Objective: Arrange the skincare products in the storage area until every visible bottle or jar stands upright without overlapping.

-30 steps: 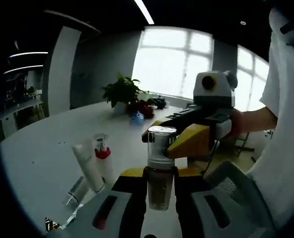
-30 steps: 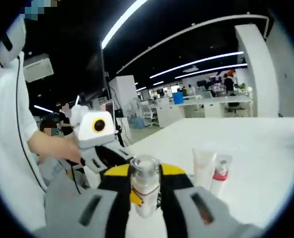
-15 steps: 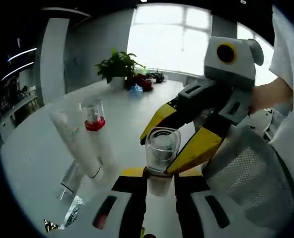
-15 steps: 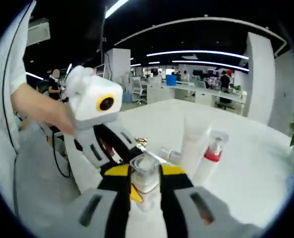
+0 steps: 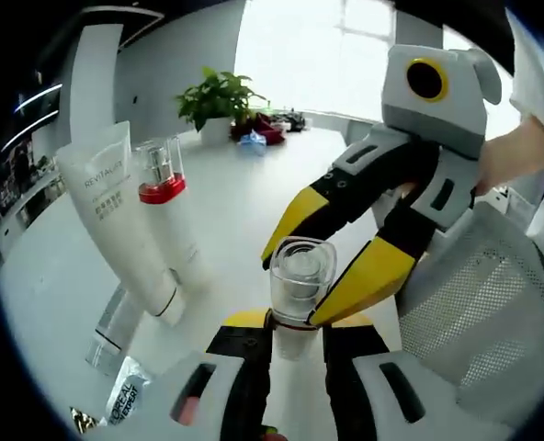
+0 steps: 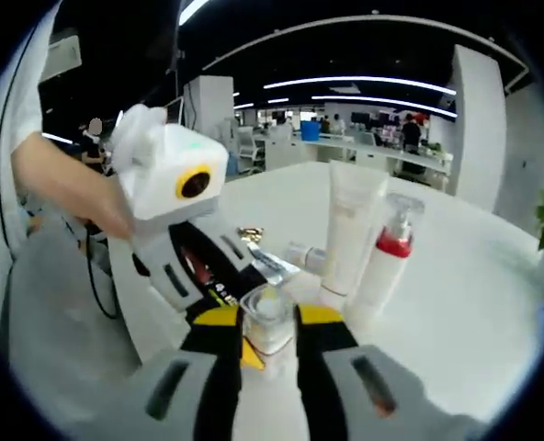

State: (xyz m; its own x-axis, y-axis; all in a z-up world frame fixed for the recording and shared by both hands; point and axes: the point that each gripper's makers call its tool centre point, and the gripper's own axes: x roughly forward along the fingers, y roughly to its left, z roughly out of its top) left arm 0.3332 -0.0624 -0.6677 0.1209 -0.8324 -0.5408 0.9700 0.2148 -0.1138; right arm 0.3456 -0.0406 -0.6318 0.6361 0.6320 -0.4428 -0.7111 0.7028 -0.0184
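Left gripper view: white tube [image 5: 116, 220] and red-collared pump bottle [image 5: 166, 220] stand together on the desk [image 5: 226, 202]. Clear-capped bottle [image 5: 298, 285] held upright above the desk, left gripper [image 5: 295, 335] and right gripper [image 5: 295, 285] both clamped on it.

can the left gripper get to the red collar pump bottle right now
Probably not as things stand: the left gripper is shut on the clear-capped bottle, which the right gripper also clamps. The red-collared pump bottle stands unobstructed beside the white tube.
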